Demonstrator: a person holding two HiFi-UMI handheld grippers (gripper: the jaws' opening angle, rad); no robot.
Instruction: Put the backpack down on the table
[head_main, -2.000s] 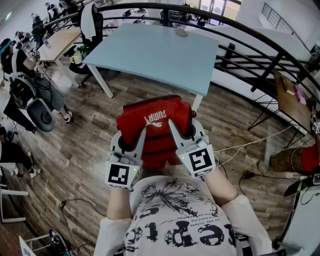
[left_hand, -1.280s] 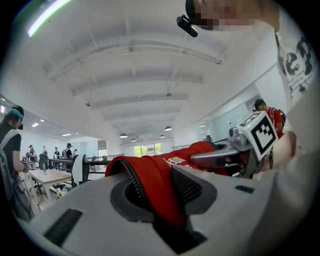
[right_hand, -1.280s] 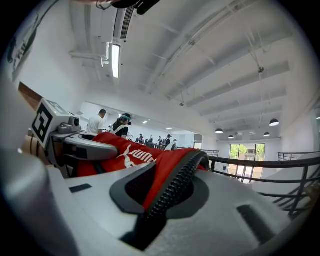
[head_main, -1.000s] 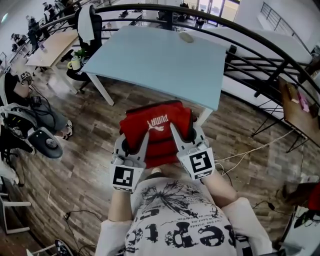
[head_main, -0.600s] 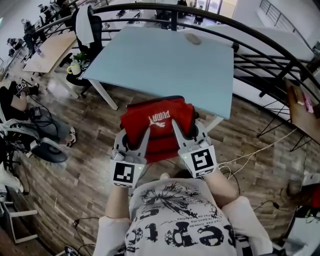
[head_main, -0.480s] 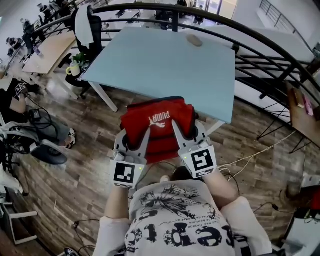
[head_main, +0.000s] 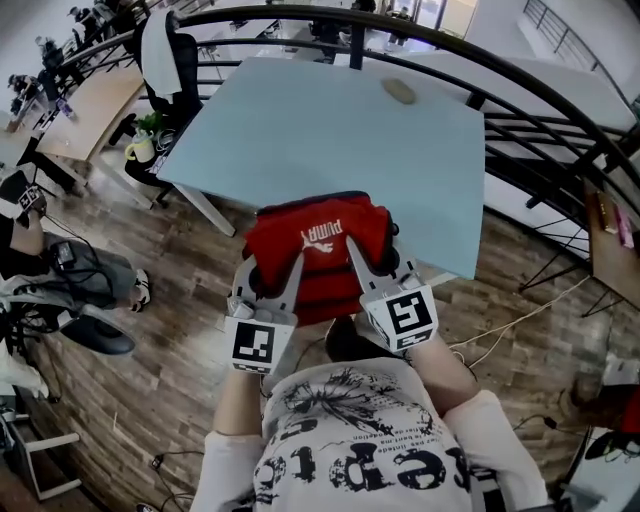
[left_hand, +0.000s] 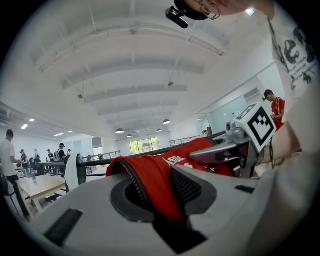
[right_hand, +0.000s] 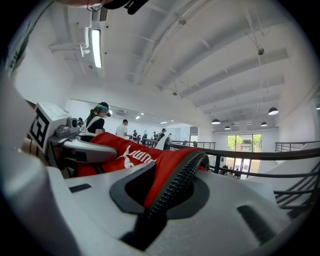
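Observation:
A red backpack (head_main: 318, 240) with a white logo hangs between my two grippers, in front of my chest. Its far end reaches over the near edge of the pale blue table (head_main: 330, 130). My left gripper (head_main: 272, 272) is shut on the bag's left side; red fabric and a black zipper (left_hand: 131, 176) are pinched in its jaws. My right gripper (head_main: 372, 258) is shut on the right side, with red fabric and a black ribbed edge (right_hand: 175, 186) between its jaws. Both grippers point level. Each gripper view shows the other gripper across the bag (left_hand: 240, 145) (right_hand: 65, 137).
A small brownish oval object (head_main: 400, 92) lies near the table's far edge. A black railing (head_main: 530, 85) curves behind and to the right of the table. An office chair (head_main: 165, 50), a mug (head_main: 138, 150) and a wooden desk (head_main: 80, 100) stand to the left. Cables (head_main: 510, 320) lie on the floor at right.
The table has drawn nearer: the backpack, earlier over the wooden floor short of it, now reaches over its near edge. Both grippers keep the same hold on the bag.

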